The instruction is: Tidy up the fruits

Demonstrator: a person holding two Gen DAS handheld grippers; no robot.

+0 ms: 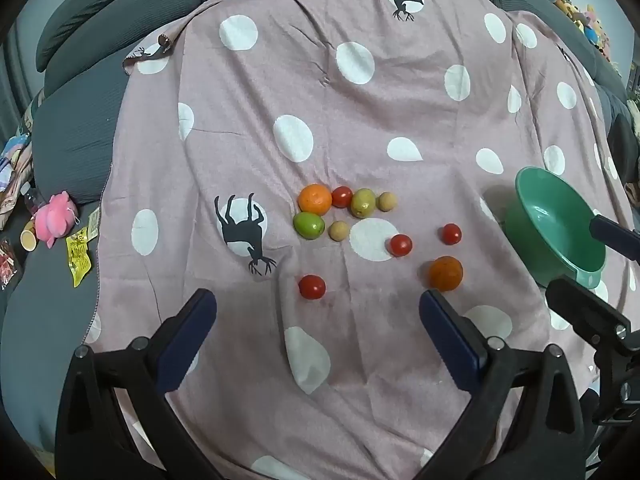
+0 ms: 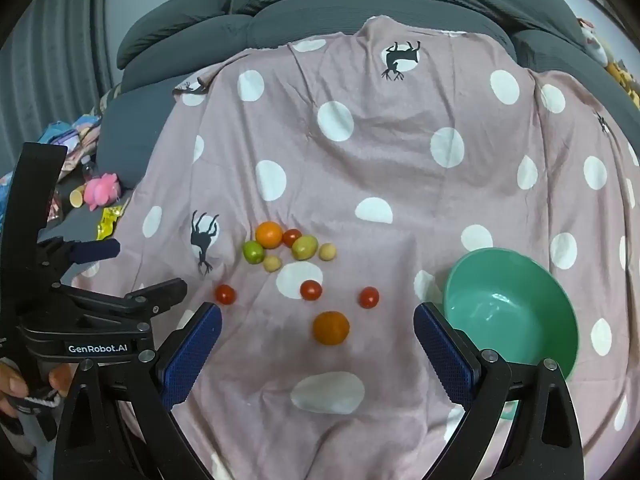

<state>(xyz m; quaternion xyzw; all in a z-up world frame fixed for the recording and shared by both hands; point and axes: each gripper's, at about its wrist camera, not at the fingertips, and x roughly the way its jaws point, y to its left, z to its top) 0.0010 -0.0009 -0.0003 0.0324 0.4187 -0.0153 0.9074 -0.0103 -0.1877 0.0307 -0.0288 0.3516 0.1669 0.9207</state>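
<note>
While both sets of blue-padded fingers stand spread wide and grasp nothing, the left gripper and the right gripper hover low in their frames above the pink dotted blanket. Just beyond lie a lone orange and three scattered tomatoes; farther up sits the fruit cluster, and the green bowl rests at lower right.

Grey sofa covered by pink dotted blanket, on the blanket a cluster of fruits, scattered tomatoes, one orange, green bowl
</note>
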